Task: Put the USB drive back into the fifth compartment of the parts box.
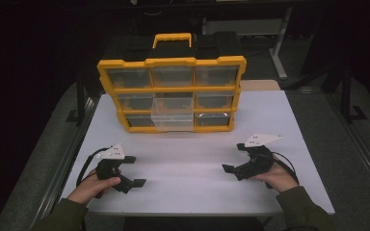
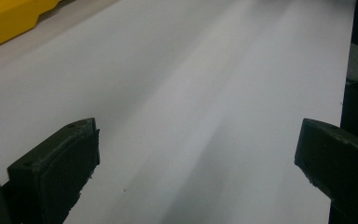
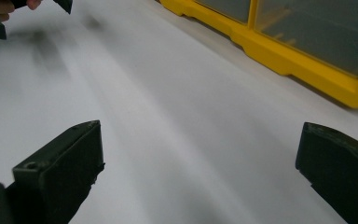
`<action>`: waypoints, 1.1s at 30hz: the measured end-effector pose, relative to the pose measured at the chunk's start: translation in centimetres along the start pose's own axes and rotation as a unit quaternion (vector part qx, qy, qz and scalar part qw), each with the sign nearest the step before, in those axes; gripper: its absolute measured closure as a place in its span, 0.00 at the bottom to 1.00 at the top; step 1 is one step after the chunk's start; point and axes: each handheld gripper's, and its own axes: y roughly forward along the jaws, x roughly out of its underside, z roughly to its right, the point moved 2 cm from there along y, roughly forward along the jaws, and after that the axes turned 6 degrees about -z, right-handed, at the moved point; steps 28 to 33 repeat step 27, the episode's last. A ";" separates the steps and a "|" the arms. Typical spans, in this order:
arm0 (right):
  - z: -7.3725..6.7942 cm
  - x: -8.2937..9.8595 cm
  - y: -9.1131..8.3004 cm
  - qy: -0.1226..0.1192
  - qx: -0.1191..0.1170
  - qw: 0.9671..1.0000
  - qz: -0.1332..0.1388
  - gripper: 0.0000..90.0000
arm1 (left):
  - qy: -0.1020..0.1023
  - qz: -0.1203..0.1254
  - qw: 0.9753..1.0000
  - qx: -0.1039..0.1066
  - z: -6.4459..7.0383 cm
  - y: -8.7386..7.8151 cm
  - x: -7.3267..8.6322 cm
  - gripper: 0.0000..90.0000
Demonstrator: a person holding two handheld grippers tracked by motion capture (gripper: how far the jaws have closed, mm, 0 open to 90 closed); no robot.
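The yellow plastic organiser case with a three-by-three grid of clear drawers stands upright at the far middle of the white table. Its frame is smooth, chunky moulded plastic with rounded corners, and a yellow carry handle arches over its top edge. Its long axis runs left to right across the table, and the drawer fronts face the person. One see-through plastic drawer, boxy and glossy, sticks out of the middle column toward the person, low in the case; the other drawers sit flush.

The table top is flat, matt and bare in front of the case. The case stands well apart from both grippers, beyond them and between their lines of reach.

The left gripper, black with a grey three-cornered plate on top, is held in the left hand near the table's near-left edge, its jaws spread wide with nothing between them. In the left gripper view a yellow corner of the case shows at upper left.

The right gripper, of the same build, sits in the right hand at near right, jaws likewise spread wide and empty. In the right gripper view the case's yellow base runs along the upper right.
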 end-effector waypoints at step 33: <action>0.3 3.9 0.2 0.010 0.006 1.000 -0.022 0.00 | 0.007 -0.005 1.000 -0.008 -0.2 0.3 0.3 0.00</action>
